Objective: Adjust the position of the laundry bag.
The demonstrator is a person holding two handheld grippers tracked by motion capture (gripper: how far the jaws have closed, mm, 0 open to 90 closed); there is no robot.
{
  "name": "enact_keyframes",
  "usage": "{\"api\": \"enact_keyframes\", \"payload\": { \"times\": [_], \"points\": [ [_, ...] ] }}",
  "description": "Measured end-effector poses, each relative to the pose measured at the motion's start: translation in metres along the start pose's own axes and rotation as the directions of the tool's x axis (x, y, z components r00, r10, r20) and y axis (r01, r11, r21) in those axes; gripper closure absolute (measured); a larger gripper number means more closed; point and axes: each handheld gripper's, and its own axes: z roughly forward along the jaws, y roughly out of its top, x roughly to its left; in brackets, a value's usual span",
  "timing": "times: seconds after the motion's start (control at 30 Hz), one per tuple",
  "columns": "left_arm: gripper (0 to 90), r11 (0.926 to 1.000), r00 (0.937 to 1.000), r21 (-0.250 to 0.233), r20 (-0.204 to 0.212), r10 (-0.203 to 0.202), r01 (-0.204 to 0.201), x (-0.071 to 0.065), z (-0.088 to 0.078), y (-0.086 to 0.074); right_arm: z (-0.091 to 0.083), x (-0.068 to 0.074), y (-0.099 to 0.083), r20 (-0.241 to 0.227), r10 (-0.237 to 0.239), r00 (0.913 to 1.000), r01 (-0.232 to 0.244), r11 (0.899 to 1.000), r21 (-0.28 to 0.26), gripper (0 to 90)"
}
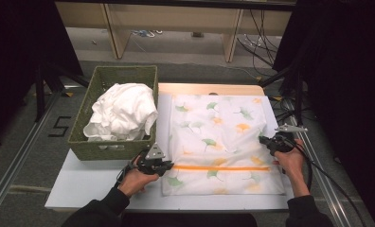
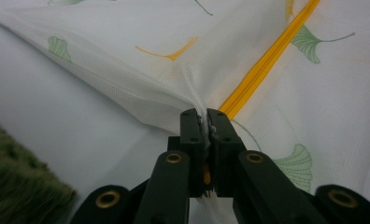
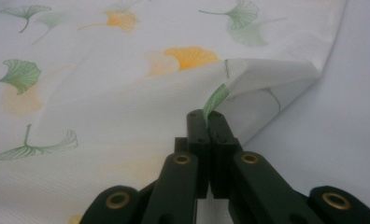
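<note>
Pinching the white mesh laundry bag printed with green and orange ginkgo leaves [image 1: 218, 142], which lies flat on the white table [image 1: 86, 182], the left gripper [image 1: 163, 166] clamps fabric beside the orange zipper [image 2: 262, 65], hiding its end; the right gripper [image 3: 209, 116] nips the bag's right edge. A black "5" [image 1: 60, 126] marks the floor beside the green woven basket [image 1: 88, 149].

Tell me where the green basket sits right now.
In the high view the green basket sits at the table's left side, holding white cloth, its right wall beside the leaf-print bag.
</note>
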Motion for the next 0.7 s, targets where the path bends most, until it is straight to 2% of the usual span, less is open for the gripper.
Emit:
{"api": "enact_keyframes", "payload": {
  "times": [0.03, 0.07, 0.1, 0.17, 0.2, 0.23, 0.27, 0.33, 0.37, 0.43, 0.47, 0.5, 0.53, 0.6, 0.63, 0.67, 0.7],
  "points": [
    [85.3, 0.9999, 0.9999, -0.003, -0.001, -0.016, 0.016, 0.0, -0.002, -0.003, 0.002, 0.003, 0.003, -0.002, -0.02, 0.9998, 0.02, 1.0, 0.003, 90.0],
    [85.3, 0.9999, 0.9998, 0.001, -0.008, -0.016, 0.016, 0.001, -0.004, -0.004, 0.005, 0.007, 0.004, -0.007, -0.027, 0.9996, 0.027, 1.0, -0.003, 90.0],
    [85.3, 0.9998, 0.9998, 0.001, -0.005, -0.021, 0.021, 0.002, -0.006, -0.006, 0.004, 0.01, 0.007, 0.011, -0.04, 0.9991, 0.04, 0.999, 0.013, 90.0],
    [85.3, 1.0, 0.9999, 0.002, -0.016, -0.006, 0.007, 0.003, -0.008, -0.007, 0.007, 0.015, 0.008, -0.007, -0.025, 0.9997, 0.025, 1.0, 0.004, 90.0],
    [85.3, 0.9996, 0.9993, 0.003, -0.022, -0.029, 0.029, 0.005, -0.011, -0.01, 0.009, 0.02, 0.011, -0.012, -0.07, 0.9974, 0.07, 0.998, 0.004, 90.0],
    [85.3, 0.9996, 0.9993, 0.003, -0.022, -0.029, 0.029, 0.005, -0.011, -0.01, 0.009, 0.02, 0.011, -0.012, -0.07, 0.9974, 0.07, 0.998, 0.004, 90.0],
    [85.3, 0.9995, 0.9992, 0.004, -0.025, -0.03, 0.03, 0.006, -0.013, -0.011, 0.01, 0.024, 0.012, -0.032, -0.068, 0.9972, 0.068, 0.998, -0.001, 90.0],
    [85.3, 0.9998, 0.9994, 0.004, -0.027, -0.021, 0.021, 0.007, -0.013, -0.011, 0.01, 0.025, 0.012, -0.027, -0.079, 0.9965, 0.079, 0.997, 0.001, 90.0],
    [85.2, 0.999, 0.9988, 0.002, -0.021, -0.045, 0.045, 0.006, -0.012, -0.012, 0.011, 0.027, 0.011, -0.03, -0.081, 0.9962, 0.081, 0.997, 0.0, 90.0],
    [85.2, 0.9995, 0.9997, 0.022, -0.006, -0.024, 0.024, 0.004, -0.009, -0.01, 0.011, 0.026, 0.01, -0.027, -0.089, 0.9957, 0.089, 0.996, 0.01, 90.0],
    [85.2, 0.9992, 0.9993, 0.019, -0.001, -0.037, 0.037, 0.002, -0.007, -0.011, 0.009, 0.027, 0.01, -0.017, -0.088, 0.996, 0.088, 0.996, 0.02, 90.0],
    [85.2, 0.9995, 0.9998, 0.025, 0.001, -0.019, 0.019, 0.003, -0.007, -0.011, 0.009, 0.028, 0.01, -0.005, -0.088, 0.9961, 0.088, 0.996, 0.017, 90.0],
    [85.2, 0.9995, 0.9998, 0.025, 0.001, -0.019, 0.019, 0.003, -0.007, -0.011, 0.008, 0.028, 0.01, -0.008, -0.088, 0.9961, 0.088, 0.996, 0.012, 90.0],
    [85.1, 0.9989, 0.9989, 0.016, 0.014, -0.044, 0.044, 0.001, -0.003, -0.009, 0.007, 0.026, 0.011, -0.005, -0.092, 0.9957, 0.092, 0.996, 0.006, 90.0],
    [85.2, 0.9997, 0.9998, 0.021, 0.013, -0.012, 0.012, 0.002, -0.002, -0.008, 0.007, 0.024, 0.012, 0.0, -0.11, 0.994, 0.11, 0.994, 0.005, 90.0],
    [85.2, 0.9995, 0.9995, 0.014, 0.01, -0.03, 0.03, 0.0, 0.0, -0.007, 0.008, 0.022, 0.012, -0.001, -0.106, 0.9944, 0.106, 0.994, -0.003, 90.0],
    [85.2, 0.9995, 0.9995, 0.014, 0.01, -0.03, 0.03, 0.0, 0.0, -0.007, 0.008, 0.022, 0.012, -0.001, -0.106, 0.9944, 0.106, 0.994, -0.003, 90.0]
  ]
}}
